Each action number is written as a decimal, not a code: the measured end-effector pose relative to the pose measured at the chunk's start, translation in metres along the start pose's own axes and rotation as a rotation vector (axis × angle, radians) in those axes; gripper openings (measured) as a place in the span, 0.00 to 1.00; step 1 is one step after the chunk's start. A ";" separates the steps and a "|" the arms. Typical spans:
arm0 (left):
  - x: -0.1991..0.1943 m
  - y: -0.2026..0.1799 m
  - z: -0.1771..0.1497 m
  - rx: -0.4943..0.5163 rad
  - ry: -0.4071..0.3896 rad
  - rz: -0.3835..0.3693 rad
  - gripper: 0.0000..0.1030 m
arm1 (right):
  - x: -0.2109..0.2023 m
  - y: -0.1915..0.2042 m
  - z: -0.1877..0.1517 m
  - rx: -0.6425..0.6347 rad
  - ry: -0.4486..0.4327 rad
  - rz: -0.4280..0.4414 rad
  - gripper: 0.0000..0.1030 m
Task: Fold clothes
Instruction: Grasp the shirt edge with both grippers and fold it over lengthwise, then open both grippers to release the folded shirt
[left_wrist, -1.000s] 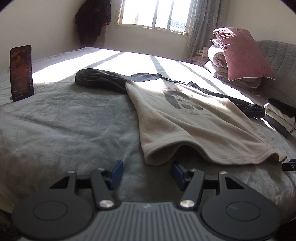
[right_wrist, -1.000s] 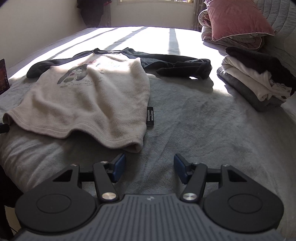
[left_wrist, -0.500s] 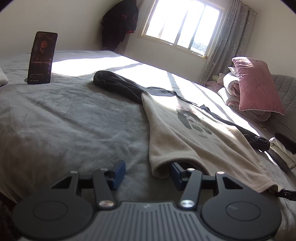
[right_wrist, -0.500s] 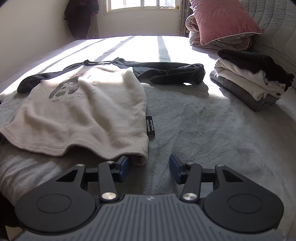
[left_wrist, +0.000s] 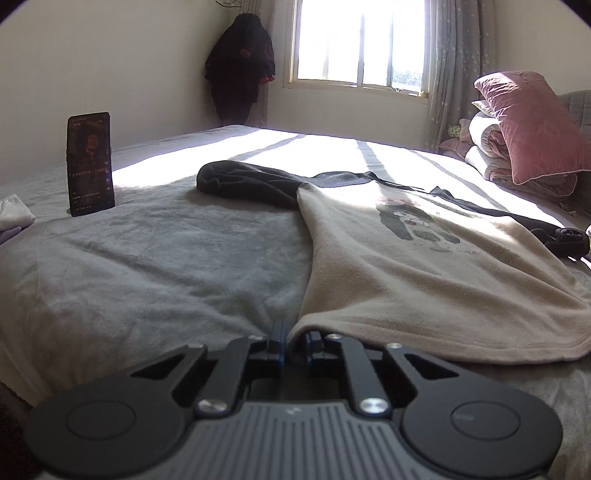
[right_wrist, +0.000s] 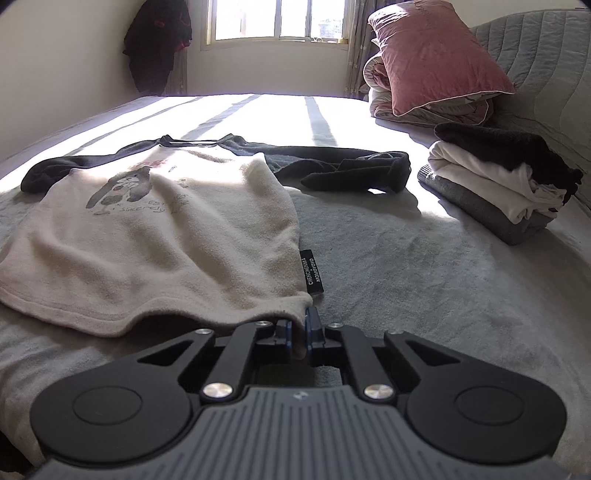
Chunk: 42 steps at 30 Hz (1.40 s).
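Observation:
A cream sweatshirt (left_wrist: 417, 266) (right_wrist: 155, 236) with black sleeves and a cartoon print lies face up on the grey bed, its hem toward me. My left gripper (left_wrist: 293, 338) is shut on the hem's left corner. My right gripper (right_wrist: 298, 328) is shut on the hem's right corner, just below a black side label (right_wrist: 312, 271). One black sleeve (left_wrist: 243, 181) stretches out to the left. The other black sleeve (right_wrist: 354, 170) lies bunched to the right.
A stack of folded clothes (right_wrist: 498, 181) sits at the right by the headboard. A pink pillow (right_wrist: 436, 55) rests on a rolled quilt behind it. A phone (left_wrist: 89, 162) stands upright at the left. A dark coat (left_wrist: 240, 66) hangs in the corner by the window.
Both grippers moved forward to the hem and went from open to shut on its two corners.

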<state>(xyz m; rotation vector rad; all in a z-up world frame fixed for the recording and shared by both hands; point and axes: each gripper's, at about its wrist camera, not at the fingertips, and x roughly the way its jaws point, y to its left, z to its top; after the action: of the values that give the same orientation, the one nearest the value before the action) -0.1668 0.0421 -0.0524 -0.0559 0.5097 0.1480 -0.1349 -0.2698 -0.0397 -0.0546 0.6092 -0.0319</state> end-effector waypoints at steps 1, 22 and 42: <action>-0.003 0.000 0.001 0.023 -0.009 0.019 0.05 | -0.002 0.001 0.000 -0.008 -0.011 -0.016 0.07; -0.028 0.021 -0.010 0.366 0.005 0.183 0.05 | -0.022 0.036 -0.028 -0.431 0.019 -0.013 0.06; -0.035 0.038 0.010 0.280 0.104 0.016 0.24 | -0.032 0.024 -0.018 -0.333 0.064 0.107 0.17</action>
<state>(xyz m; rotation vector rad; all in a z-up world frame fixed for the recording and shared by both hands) -0.1986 0.0760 -0.0272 0.2148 0.6311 0.0883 -0.1711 -0.2456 -0.0376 -0.3441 0.6756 0.1722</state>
